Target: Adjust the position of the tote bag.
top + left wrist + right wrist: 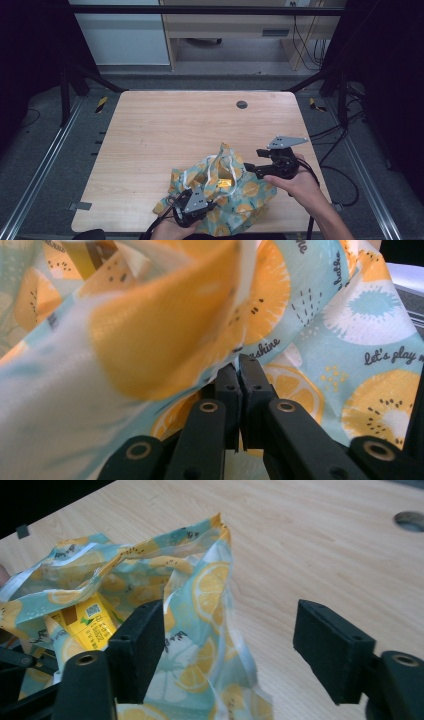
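Crumpled lemon-print bag [220,195] gapes, yellow carton [224,183] inside.

A lab recording bay — wooden table [165,135] on a black frame [200,9], floor rails [35,175], trailing cables [335,150].

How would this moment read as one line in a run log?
left gripper: shut on fruit-print bag | right gripper: open, at bag's edge | yellow carton: inside bag | bag: on wooden table
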Demonstrator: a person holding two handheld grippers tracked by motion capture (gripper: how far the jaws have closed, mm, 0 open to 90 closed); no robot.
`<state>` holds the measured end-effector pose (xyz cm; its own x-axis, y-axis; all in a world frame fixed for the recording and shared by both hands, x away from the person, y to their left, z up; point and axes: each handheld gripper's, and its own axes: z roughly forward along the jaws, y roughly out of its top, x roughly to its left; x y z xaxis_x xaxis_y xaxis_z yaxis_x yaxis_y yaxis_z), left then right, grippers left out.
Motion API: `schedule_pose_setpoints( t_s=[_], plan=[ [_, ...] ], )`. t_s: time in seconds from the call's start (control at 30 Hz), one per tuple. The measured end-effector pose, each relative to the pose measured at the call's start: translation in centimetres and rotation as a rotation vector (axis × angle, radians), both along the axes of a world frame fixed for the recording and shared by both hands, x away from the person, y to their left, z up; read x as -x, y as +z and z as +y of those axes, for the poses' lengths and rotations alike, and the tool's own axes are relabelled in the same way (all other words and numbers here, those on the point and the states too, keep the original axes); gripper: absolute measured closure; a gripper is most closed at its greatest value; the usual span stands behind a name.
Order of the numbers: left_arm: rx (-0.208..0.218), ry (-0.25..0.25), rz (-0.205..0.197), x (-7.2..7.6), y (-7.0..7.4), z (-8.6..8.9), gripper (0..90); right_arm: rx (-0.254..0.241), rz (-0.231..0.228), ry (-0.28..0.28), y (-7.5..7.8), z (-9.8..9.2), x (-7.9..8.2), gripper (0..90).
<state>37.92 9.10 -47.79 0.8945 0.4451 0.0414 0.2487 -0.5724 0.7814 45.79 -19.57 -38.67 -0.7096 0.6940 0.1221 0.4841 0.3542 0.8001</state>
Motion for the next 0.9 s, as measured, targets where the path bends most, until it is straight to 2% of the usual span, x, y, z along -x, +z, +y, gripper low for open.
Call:
schedule_pose_setpoints(
  t_s=[0.07, 0.17, 0.3, 0.4, 0.47, 0.57, 0.67, 0.73, 0.77, 0.9],
  plan=[
    [0.000, 0.000, 0.001, 0.1, 0.0, 0.0, 88.3, 0.005, 0.019, 0.012, -0.3, 0.5, -0.2, 29.5],
    [-0.002, -0.002, 0.001, 0.2, -0.1, 0.1, 88.2, 0.012, 0.047, 0.034, -0.7, 1.2, -0.4, 38.5],
    [-0.002, -0.002, 0.000, 0.4, 0.0, 0.3, 87.9, 0.042, 0.063, 0.053, -1.1, 1.9, -0.5, 61.6],
    [0.000, 0.003, 0.001, 0.4, -0.1, 0.4, 87.6, 0.026, 0.048, 0.076, -1.1, 2.0, -0.4, 79.3],
    [0.002, 0.007, 0.005, 0.4, -0.1, 0.5, 87.5, 0.016, 0.039, 0.086, -0.9, 1.9, -0.1, 86.4],
    [0.000, 0.005, 0.004, 0.4, -0.1, 0.5, 87.6, 0.004, 0.031, 0.104, -0.6, 1.7, 0.4, 89.7],
    [-0.007, -0.001, 0.007, 0.5, -0.2, 0.4, 87.6, 0.004, 0.027, 0.077, -0.5, 1.2, 0.4, 83.1],
    [-0.011, -0.004, 0.006, 0.6, -0.3, 0.3, 87.7, -0.005, 0.025, 0.044, -0.5, 0.8, 0.1, 66.1],
    [-0.013, -0.004, 0.006, 0.6, -0.3, 0.3, 87.7, -0.009, 0.041, 0.024, -0.6, 0.7, -0.2, 57.0],
    [-0.011, -0.005, 0.012, 0.6, -0.4, 0.3, 87.7, -0.052, 0.062, 0.029, -1.0, 0.8, -0.5, 38.1]
  ],
)
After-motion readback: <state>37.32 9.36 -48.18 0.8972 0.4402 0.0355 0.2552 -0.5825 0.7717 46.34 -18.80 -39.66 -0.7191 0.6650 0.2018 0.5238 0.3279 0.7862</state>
